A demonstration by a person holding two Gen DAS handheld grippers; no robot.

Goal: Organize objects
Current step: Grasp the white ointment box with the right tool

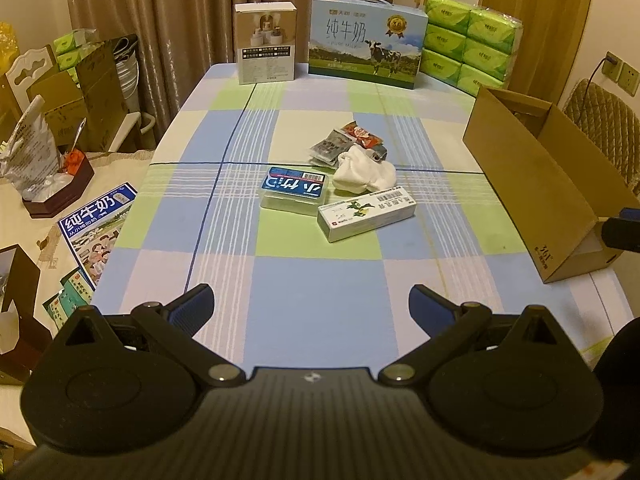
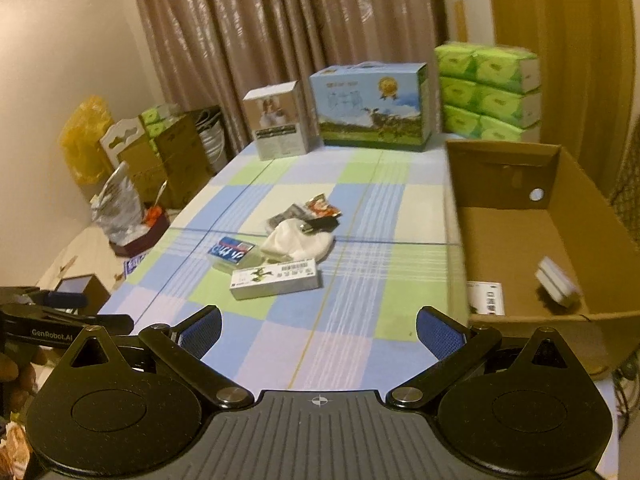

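A clear box with a blue label, a long white carton, a white cloth and several snack packets lie mid-table. An open cardboard box stands at the right edge; a small white box lies inside it, blurred. My left gripper is open and empty over the near table. My right gripper is open and empty, beside the cardboard box.
At the table's far end stand a beige carton, a milk case and green tissue packs. Left of the table are boxes, a foil bag and a milk leaflet.
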